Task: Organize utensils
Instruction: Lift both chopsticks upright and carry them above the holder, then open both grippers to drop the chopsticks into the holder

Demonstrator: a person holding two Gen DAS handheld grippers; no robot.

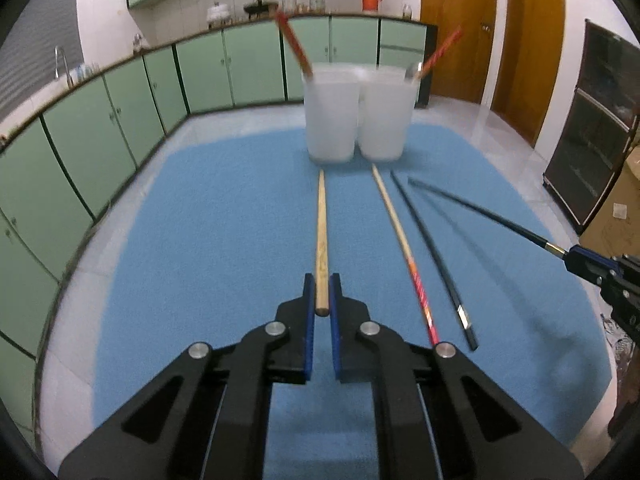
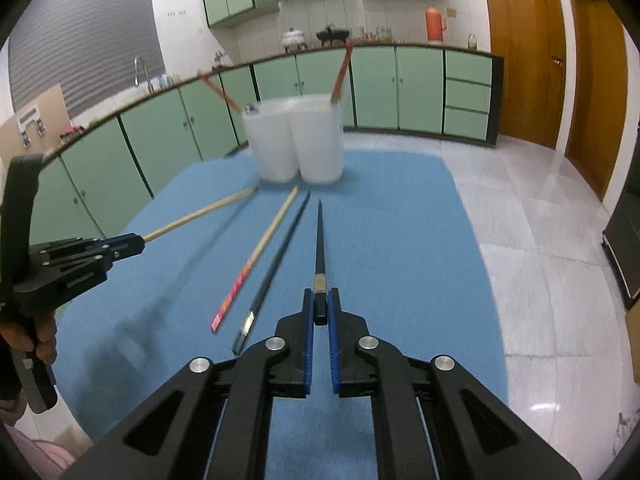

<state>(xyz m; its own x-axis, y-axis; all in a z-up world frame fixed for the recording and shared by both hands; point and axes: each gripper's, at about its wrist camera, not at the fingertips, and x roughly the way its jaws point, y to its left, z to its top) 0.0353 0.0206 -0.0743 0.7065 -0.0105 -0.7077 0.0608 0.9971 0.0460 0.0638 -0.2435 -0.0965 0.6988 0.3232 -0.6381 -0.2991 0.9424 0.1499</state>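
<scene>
My left gripper (image 1: 321, 280) is shut on a plain wooden chopstick (image 1: 321, 236) that points at two white cups (image 1: 330, 116) at the far end of the blue mat (image 1: 200, 240). My right gripper (image 2: 320, 296) is shut on a black chopstick (image 2: 319, 236) with a gold band, held above the mat. A red-handled wooden chopstick (image 1: 404, 252) and a second black chopstick (image 1: 436, 256) lie on the mat between the grippers. Each cup holds a red-handled chopstick (image 1: 294, 42). The right gripper (image 1: 592, 268) also shows in the left wrist view, and the left gripper (image 2: 116, 246) in the right wrist view.
The mat lies on a white table (image 2: 540, 260). Green kitchen cabinets (image 1: 120, 112) run along the left and back. Wooden doors (image 2: 520, 52) stand at the right. A dark cabinet (image 1: 592, 128) and a cardboard box (image 1: 624, 208) stand at the far right.
</scene>
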